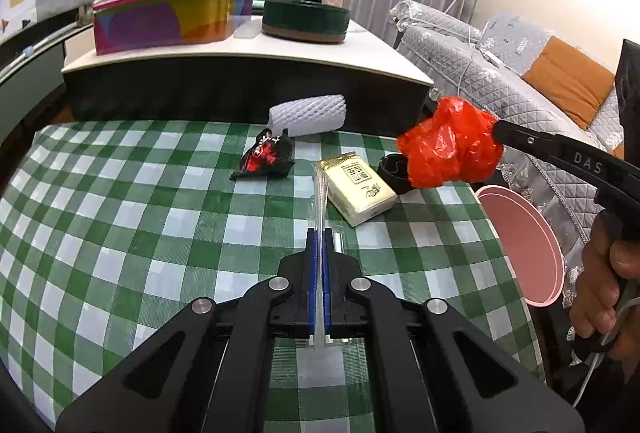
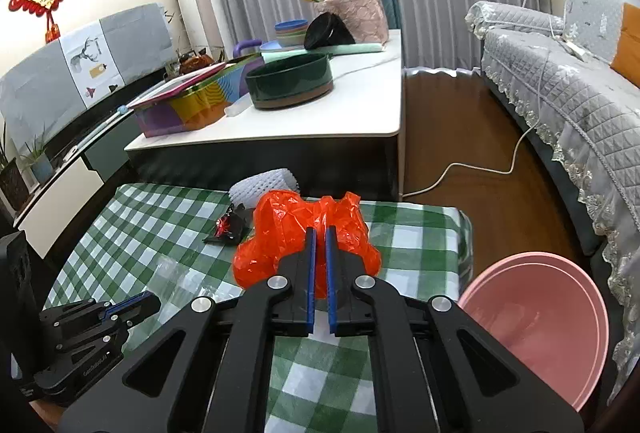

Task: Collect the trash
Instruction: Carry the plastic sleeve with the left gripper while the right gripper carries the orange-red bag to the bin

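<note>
Two grippers: both are loaded, so both hands carry trash at this moment.
Left gripper [image 1: 320, 233]: fingers clamped on a clear plastic wrapper [image 1: 319, 193], a thin strip that sticks out past the fingertips and hangs above the worktop.
Right gripper [image 2: 320, 233]: fingers pressed together on a crumpled red plastic bag [image 2: 296, 233], which bulges out on both sides of them and looks lifted off the cloth near the right edge.
Worktop [image 1: 120, 213]: covered in a green-and-white checked cloth, with several pieces not yet collected.
Foam net sleeve [image 1: 308, 115]: white, lying at the far edge.
Black snack wrapper [image 1: 266, 157]: crumpled, with red print, just in front of the foam sleeve.
Tissue pack [image 1: 358, 189]: yellowish, near the middle right; whether it counts as trash I cannot tell.
Black round object [image 1: 390, 171]: beside the tissue pack toward the right edge, partly hidden by the red bag.
Pink basin [image 2: 540, 329]: stands off the right edge, lower than the worktop, and looks empty in the part that shows.
Step in hand: pick-up is done for these two pieces; carrying them to the basin is under way, in my judgement.
Next move: swing the right gripper out past the right edge until the bag hangs over the basin, then part the fingers; the left wrapper needs the longer trip across.
Risk: the light bag may cling to the pads or drift past the rim.
</note>
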Demonstrator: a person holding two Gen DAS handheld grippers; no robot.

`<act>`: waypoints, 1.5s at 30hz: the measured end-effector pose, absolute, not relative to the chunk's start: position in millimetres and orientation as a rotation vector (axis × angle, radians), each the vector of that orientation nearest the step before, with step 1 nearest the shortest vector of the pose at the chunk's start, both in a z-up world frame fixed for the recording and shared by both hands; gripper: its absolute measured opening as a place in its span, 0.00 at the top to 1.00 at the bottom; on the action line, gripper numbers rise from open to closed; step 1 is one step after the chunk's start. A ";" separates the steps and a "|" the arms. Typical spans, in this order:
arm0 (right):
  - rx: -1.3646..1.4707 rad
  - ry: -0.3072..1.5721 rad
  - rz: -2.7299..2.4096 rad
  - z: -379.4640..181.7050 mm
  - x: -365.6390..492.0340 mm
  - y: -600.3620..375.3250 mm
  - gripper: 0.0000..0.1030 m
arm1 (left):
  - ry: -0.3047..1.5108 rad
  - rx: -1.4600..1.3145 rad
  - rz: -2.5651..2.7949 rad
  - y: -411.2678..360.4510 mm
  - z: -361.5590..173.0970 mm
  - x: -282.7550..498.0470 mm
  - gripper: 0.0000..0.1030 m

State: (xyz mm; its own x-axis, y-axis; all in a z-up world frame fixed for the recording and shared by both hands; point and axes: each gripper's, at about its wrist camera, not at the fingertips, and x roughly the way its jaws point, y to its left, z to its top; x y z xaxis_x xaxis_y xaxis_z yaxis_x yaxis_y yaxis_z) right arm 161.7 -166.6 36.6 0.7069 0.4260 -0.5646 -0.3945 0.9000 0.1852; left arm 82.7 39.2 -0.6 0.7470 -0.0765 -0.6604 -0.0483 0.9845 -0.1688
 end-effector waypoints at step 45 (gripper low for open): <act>0.083 0.559 0.342 58.7 124.7 -256.2 0.99 | 0.635 -0.118 -0.122 -33.7 31.9 82.3 0.98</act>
